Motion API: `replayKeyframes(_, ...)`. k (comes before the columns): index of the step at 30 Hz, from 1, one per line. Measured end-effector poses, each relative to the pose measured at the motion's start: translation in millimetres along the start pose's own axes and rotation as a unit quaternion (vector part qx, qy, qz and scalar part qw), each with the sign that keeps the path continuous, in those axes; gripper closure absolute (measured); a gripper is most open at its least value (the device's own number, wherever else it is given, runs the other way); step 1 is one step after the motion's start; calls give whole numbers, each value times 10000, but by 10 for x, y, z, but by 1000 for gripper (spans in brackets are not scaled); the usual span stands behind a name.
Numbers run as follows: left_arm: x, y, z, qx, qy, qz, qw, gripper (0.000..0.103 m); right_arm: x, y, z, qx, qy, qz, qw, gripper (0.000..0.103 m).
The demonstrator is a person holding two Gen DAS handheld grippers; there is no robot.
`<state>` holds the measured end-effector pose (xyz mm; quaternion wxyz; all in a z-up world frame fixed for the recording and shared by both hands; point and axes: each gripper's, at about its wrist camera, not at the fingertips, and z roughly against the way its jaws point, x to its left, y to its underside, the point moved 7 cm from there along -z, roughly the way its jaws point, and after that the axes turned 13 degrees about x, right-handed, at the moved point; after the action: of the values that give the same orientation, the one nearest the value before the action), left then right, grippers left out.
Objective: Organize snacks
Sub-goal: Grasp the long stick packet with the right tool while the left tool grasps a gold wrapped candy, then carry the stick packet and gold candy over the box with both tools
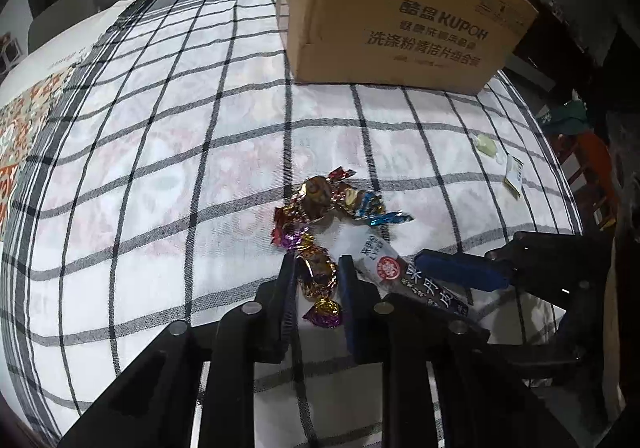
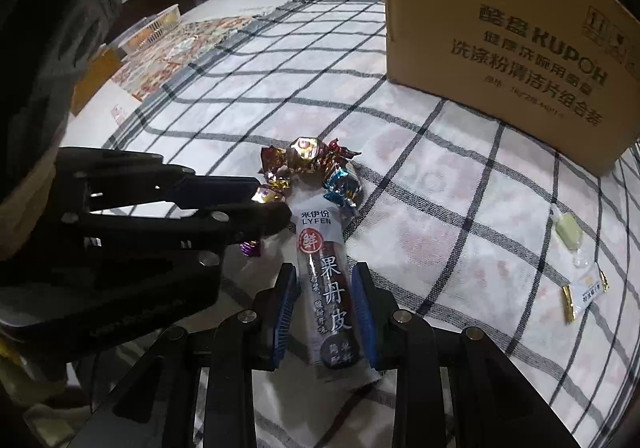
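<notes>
My left gripper (image 1: pixel 317 270) is shut on a gold foil candy with purple twisted ends (image 1: pixel 316 276) that lies on the checked cloth. My right gripper (image 2: pixel 325 288) is shut on a long white fruit-leather packet (image 2: pixel 328 280), one blue pad on each side of it. Just beyond both grippers lie a brown-gold candy with red ends (image 1: pixel 316 196) (image 2: pixel 306 156) and a blue-wrapped candy (image 1: pixel 362 204) (image 2: pixel 340 188). In the right wrist view the left gripper (image 2: pixel 272 200) comes in from the left. In the left wrist view one of the right gripper's fingers (image 1: pixel 460 270) shows beside the packet (image 1: pixel 394 274).
A large cardboard box (image 1: pixel 392 8) (image 2: pixel 500 28) stands on the checked tablecloth (image 1: pixel 180 148) behind the candies. A pale wrapped sweet (image 2: pixel 568 234) and a small white-and-gold packet (image 2: pixel 584 288) lie to the right. A plastic basket (image 2: pixel 148 32) sits far left near the table edge.
</notes>
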<state>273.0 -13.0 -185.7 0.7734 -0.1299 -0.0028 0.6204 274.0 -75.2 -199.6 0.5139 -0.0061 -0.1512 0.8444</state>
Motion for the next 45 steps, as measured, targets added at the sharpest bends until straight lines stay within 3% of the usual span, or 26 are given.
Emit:
replayKeyframes(5, 0, 21, 4, -44, -48, -53, 10000, 83, -16, 32, 32, -92, 9, -122, 9999, 80)
replayKeyframes(26, -205, 289, 522, -590, -77, -206, 9980, 84, -58, 204, 565, -765, -93, -700, 9946, 80)
replayKeyframes(45, -538, -89, 1386, -1459, -157, -603, 9873, 84, -264, -2, 1494, -1805, 39, -1020, 9783, 81)
